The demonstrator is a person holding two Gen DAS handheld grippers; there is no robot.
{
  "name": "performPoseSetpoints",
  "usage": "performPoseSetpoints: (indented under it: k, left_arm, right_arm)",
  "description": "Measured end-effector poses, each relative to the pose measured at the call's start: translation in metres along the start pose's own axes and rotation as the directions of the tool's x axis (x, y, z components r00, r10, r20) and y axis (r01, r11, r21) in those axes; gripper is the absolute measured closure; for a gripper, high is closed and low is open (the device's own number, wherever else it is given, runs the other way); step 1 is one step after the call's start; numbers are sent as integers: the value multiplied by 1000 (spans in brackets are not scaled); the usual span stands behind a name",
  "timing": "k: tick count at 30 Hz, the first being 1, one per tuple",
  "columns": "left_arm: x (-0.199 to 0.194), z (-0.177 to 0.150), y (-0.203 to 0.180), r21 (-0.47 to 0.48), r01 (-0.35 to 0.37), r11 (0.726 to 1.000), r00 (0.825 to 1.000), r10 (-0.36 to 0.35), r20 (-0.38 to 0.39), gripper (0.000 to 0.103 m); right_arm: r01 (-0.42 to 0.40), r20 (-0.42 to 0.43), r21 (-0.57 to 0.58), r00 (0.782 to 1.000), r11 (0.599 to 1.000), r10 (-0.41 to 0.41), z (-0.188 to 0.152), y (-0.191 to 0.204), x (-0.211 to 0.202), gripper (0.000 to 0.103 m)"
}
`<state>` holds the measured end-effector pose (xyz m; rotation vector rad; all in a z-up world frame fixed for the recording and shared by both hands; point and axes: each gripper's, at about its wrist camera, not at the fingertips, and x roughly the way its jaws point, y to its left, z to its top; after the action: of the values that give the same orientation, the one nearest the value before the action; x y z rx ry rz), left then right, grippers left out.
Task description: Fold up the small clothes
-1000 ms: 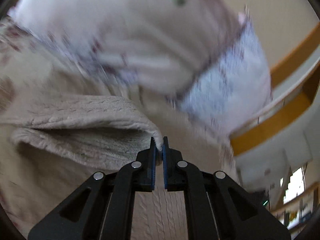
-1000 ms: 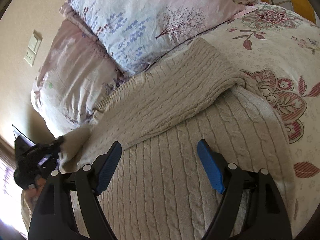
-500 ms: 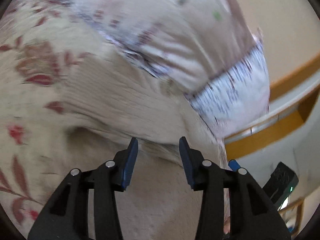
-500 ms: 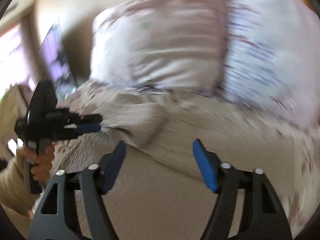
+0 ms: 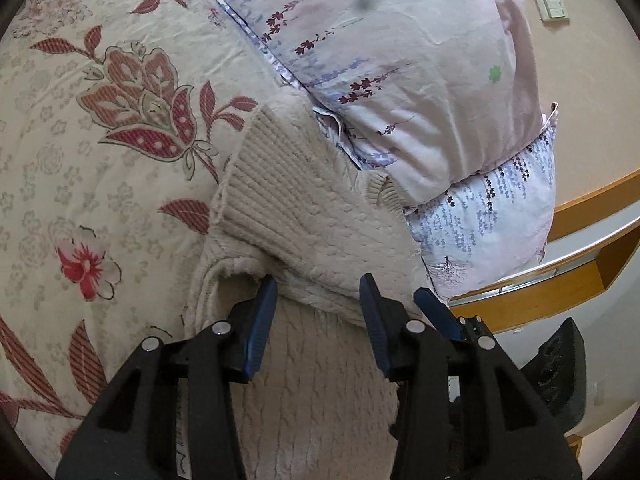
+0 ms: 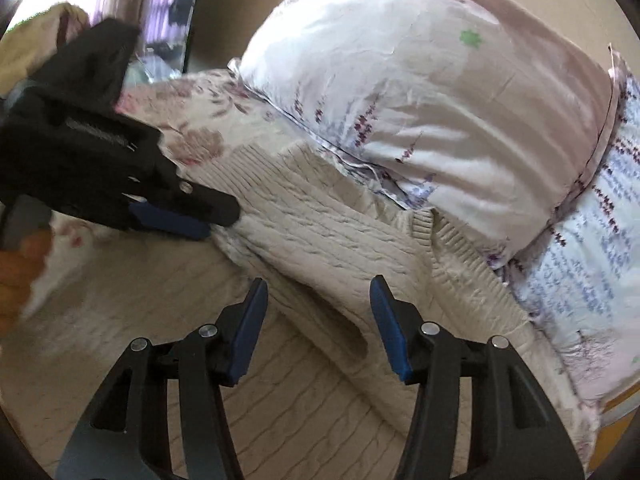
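Jaws wide on both grippers, empty, over beige sweater (image 5: pixel 304 208).

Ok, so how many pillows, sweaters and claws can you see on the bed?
Pillows: 2, a pink one on top of a blue-flowered one.
Sweaters: 1, beige knit.
Claws: 2, left claw and right claw, both open.
Total: 5.
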<state>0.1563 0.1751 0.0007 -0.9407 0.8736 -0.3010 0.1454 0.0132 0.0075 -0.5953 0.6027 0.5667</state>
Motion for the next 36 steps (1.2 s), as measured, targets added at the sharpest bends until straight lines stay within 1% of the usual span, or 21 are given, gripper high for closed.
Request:
performPoseSetpoints:
  k: [4, 6, 7, 10, 12, 15, 16, 17, 18, 20, 21, 23, 24, 25, 27, 28, 30, 31, 33, 35, 36]
  left_arm:
    - [1, 0, 1, 8, -6, 1000, 1000, 6, 1, 60]
    - [2, 0, 1, 10, -10, 1000, 1000, 10, 1, 60]
    - [2, 0, 1, 12, -11, 1000, 1000, 11, 1, 59]
    - [2, -1, -1, 20, -15, 1000, 1000, 15, 0, 56]
    - [1, -1, -2, 24, -18, 1000, 1000, 18, 2, 54]
    - [1, -1, -1, 26, -17, 1000, 1000, 17, 1, 53]
    - [1, -1, -2, 28, -17, 999, 1000, 17, 0, 53]
    - [1, -1, -2, 31, -19, 999, 1000, 19, 0, 53]
    - [2, -2, -2, 35, -17, 999, 1000, 18, -6, 53]
    - [4, -2, -4, 49, -23, 999, 1000, 23, -16, 53]
    - [5, -3, -5, 55, -27, 998, 1000, 28, -15, 53]
    - [6, -3, -5, 63, -30, 998, 999, 31, -16, 53]
    - [6, -3, -4, 59, -29, 998, 999, 30, -16, 53]
    - [6, -2, -4, 58, -27, 998, 999, 28, -17, 53]
    - [6, -2, -3, 57, -24, 998, 1000, 25, -17, 53]
    - [6, -2, -4, 59, -25, 998, 999, 26, -17, 53]
    - [7, -2, -4, 58, -26, 998, 999, 27, -17, 53]
    - [7, -2, -4, 58, -26, 998, 999, 27, -18, 53]
    - [6, -2, -5, 58, -26, 998, 999, 27, -19, 53]
    - [6, -2, -5, 57, -25, 998, 999, 26, -20, 53]
    - [6, -2, -5, 55, -23, 998, 999, 25, -20, 53]
  right_arm:
    - [44, -15, 10, 999, 999, -44, -1, -3, 10, 57]
    - [66, -18, 12, 998, 998, -66, -1, -2, 14, 76]
    - [77, -30, 29, 997, 997, -76, -2, -4, 17, 91]
    - [54, -8, 153, 999, 987, -53, -6, -21, 9, 94]
    - [52, 15, 295, 998, 954, -59, -12, -46, -5, 94]
    - [21, 35, 604, 998, 797, -53, -39, -104, -33, 94]
    - [-7, 39, 707, 999, 707, -29, -54, -125, -41, 94]
    - [-10, 20, 803, 1000, 596, -9, -76, -147, -47, 94]
    - [3, -2, 846, 1000, 532, -2, -91, -159, -51, 94]
    - [64, -73, 889, 997, 452, 4, -117, -175, -55, 91]
    - [79, -93, 899, 996, 431, 10, -125, -179, -57, 90]
    - [129, -134, 906, 991, 402, -15, -135, -186, -64, 76]
    - [129, -127, 906, 991, 403, -32, -136, -188, -69, 72]
    - [139, -119, 894, 990, 426, -72, -133, -190, -76, 65]
    - [174, -118, 852, 983, 493, -142, -122, -187, -85, 63]
    - [174, -97, 818, 981, 548, -166, -115, -182, -90, 63]
    - [98, -14, 743, 991, 662, -132, -98, -170, -95, 63]
    - [48, 39, 653, 995, 756, -97, -85, -155, -98, 63]
    - [45, 65, 482, 994, 875, -87, -63, -129, -100, 63]
    - [81, 58, 283, 993, 956, -101, -46, -96, -94, 63]
    - [91, 48, 218, 993, 972, -104, -42, -85, -90, 63]
